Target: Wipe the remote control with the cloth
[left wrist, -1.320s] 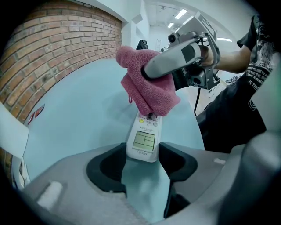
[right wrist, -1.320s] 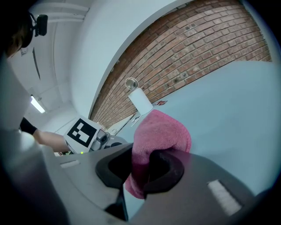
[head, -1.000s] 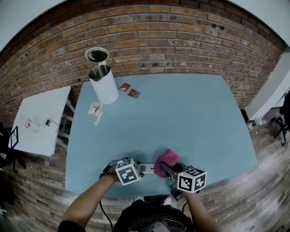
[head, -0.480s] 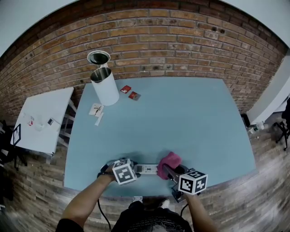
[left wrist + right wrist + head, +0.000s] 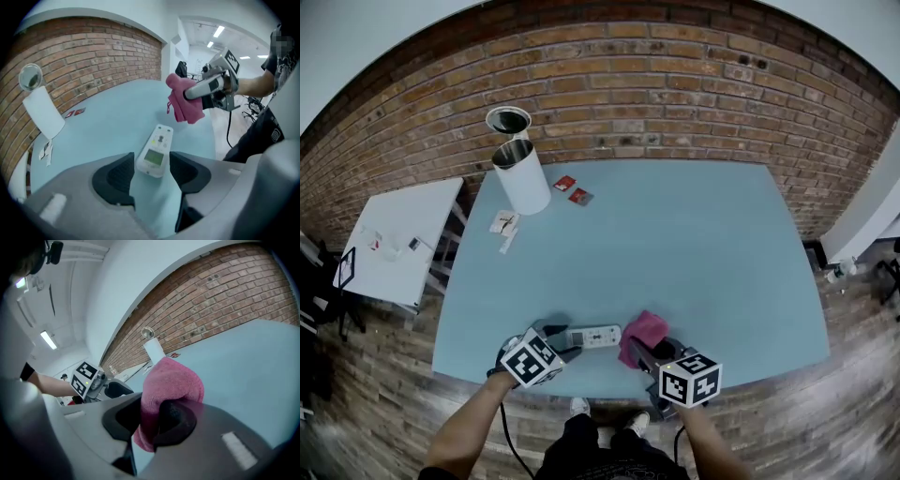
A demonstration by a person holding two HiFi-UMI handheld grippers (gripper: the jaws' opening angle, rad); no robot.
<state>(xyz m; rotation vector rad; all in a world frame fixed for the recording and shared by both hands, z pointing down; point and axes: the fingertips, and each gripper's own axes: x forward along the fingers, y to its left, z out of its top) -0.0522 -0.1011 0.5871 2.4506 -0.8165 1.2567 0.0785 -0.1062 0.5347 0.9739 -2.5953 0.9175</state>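
The white remote control [image 5: 594,336] [image 5: 156,149] has its near end between the pads of my left gripper [image 5: 562,339] [image 5: 152,173], which is shut on it near the blue table's front edge [image 5: 581,384]. Its far end with the buttons points toward the cloth. A pink cloth [image 5: 643,330] [image 5: 171,385] [image 5: 185,101] is bunched in my right gripper [image 5: 636,349] [image 5: 157,420], which is shut on it. The cloth hangs just right of the remote's far end, a little apart from it. From the right gripper view, the left gripper [image 5: 101,385] shows beyond the cloth.
A white cylinder can [image 5: 522,176] stands at the table's back left, with a round lid [image 5: 507,120] behind it. Two red packets [image 5: 572,189] and paper slips [image 5: 503,225] lie near it. A white side table [image 5: 398,244] stands left of the table, a brick wall behind.
My left gripper has drawn back toward the table's front edge and rolled, taking the remote with it. The cloth, which lay against the remote's end, now sits slightly apart.
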